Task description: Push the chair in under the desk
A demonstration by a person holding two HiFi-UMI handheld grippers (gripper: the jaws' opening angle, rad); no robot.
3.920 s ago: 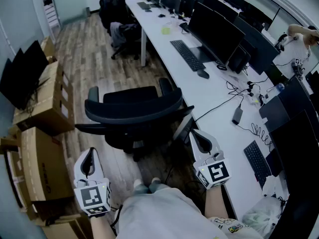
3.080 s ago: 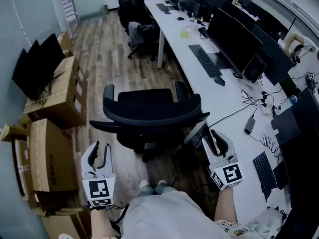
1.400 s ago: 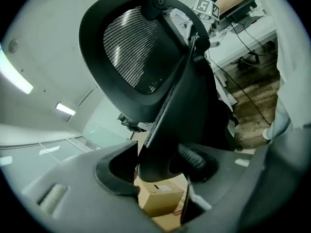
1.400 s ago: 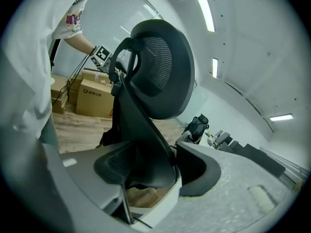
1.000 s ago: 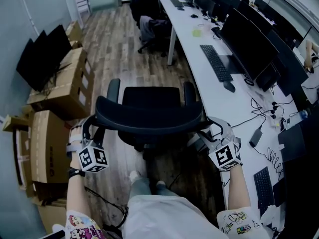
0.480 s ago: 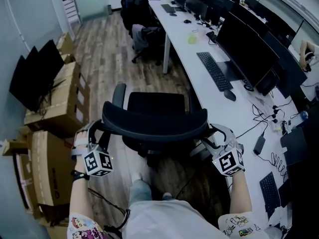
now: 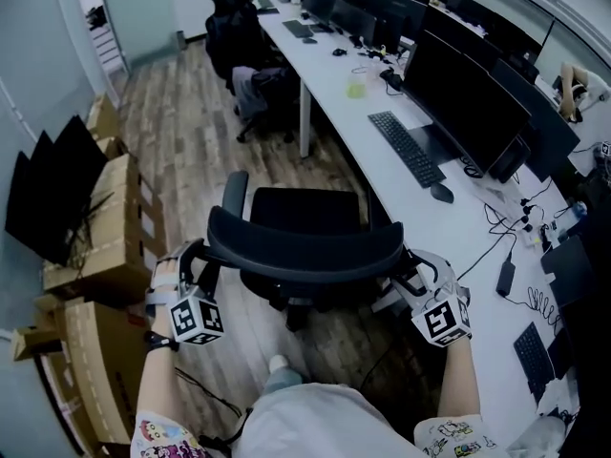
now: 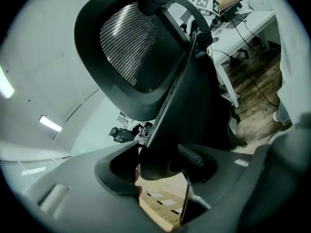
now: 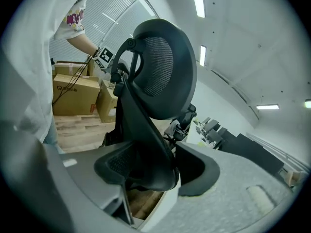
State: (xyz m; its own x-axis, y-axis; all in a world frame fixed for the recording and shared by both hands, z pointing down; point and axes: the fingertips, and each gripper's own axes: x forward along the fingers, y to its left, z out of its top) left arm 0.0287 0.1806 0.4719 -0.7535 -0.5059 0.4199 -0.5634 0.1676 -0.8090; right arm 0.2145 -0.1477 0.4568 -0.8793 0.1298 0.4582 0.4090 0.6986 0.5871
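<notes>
Since the chair (image 7: 305, 213) stands out on the wooden floor beside the desk (image 7: 329, 74) and not yet under it, with its seat facing along the desk's edge, my judgement is that it needs swinging toward the desk as well as pushing. To the left sit cardboard boxes (image 7: 105, 218); a wide swing on that side could roll the base into them. At the middle, the casters may drift if the 2 hands push unevenly, skewing the chair. On the right, the nearer armrest (image 7: 377, 218) sits just beside the desk's edge and could catch on it or under it and stop the seat short.

At the left end of the backrest (image 7: 305, 246), the left gripper (image 7: 196, 256) has its jaws spread wide yet pinching the frame: in the left gripper view the backrest's dark edge (image 8: 165, 125) runs down between them at the left gripper (image 8: 163, 171) and fills the gap. At the right end, the right gripper (image 7: 409, 267) mirrors it; in its own view the right gripper (image 9: 148, 178) clamps the frame's curved lower edge (image 9: 146, 144), jaws wide, pads against it.
</notes>
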